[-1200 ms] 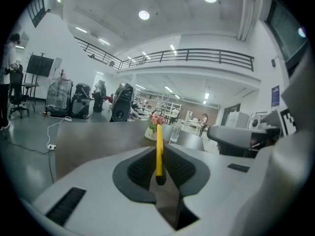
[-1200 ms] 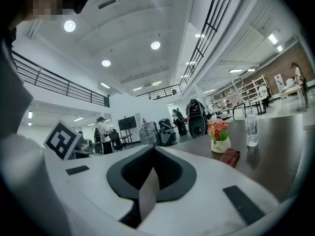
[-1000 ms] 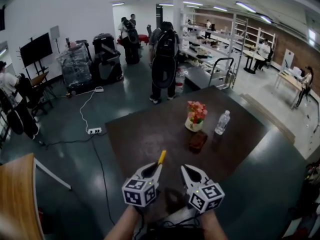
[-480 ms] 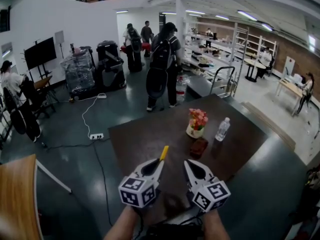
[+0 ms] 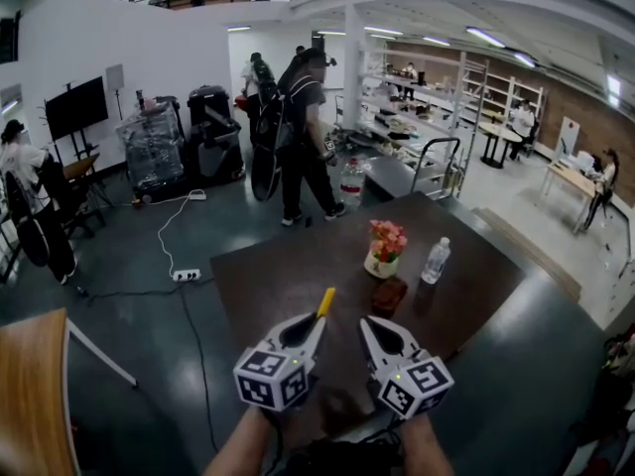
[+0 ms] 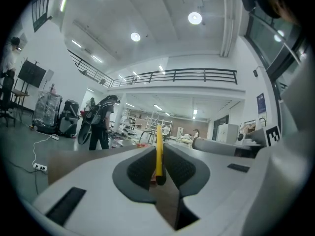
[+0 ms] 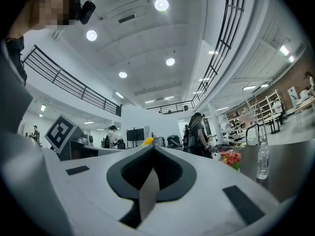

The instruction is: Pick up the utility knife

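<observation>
In the head view my left gripper (image 5: 315, 329) hangs above the near edge of the dark brown table (image 5: 288, 266) and is shut on the utility knife (image 5: 323, 301). The knife's yellow body sticks out forward past the fingertips. In the left gripper view the utility knife (image 6: 158, 149) stands on edge, pinched between the dark pads of the left gripper (image 6: 158, 154). Just to the right, my right gripper (image 5: 368, 326) is level with it. The right gripper (image 7: 153, 150) has its jaws together with nothing between them, and the knife's yellow tip (image 7: 146, 141) shows beyond it.
On the table's far half stand a small pot of flowers (image 5: 383, 248), a clear water bottle (image 5: 434, 261) and a dark red object (image 5: 389, 294). A person with a backpack (image 5: 296, 132) walks on the floor beyond the table. A light wooden tabletop (image 5: 35, 395) lies at lower left.
Both grippers have risen a little above the table, the knife still in the left one. The person with the backpack has walked to the left.
</observation>
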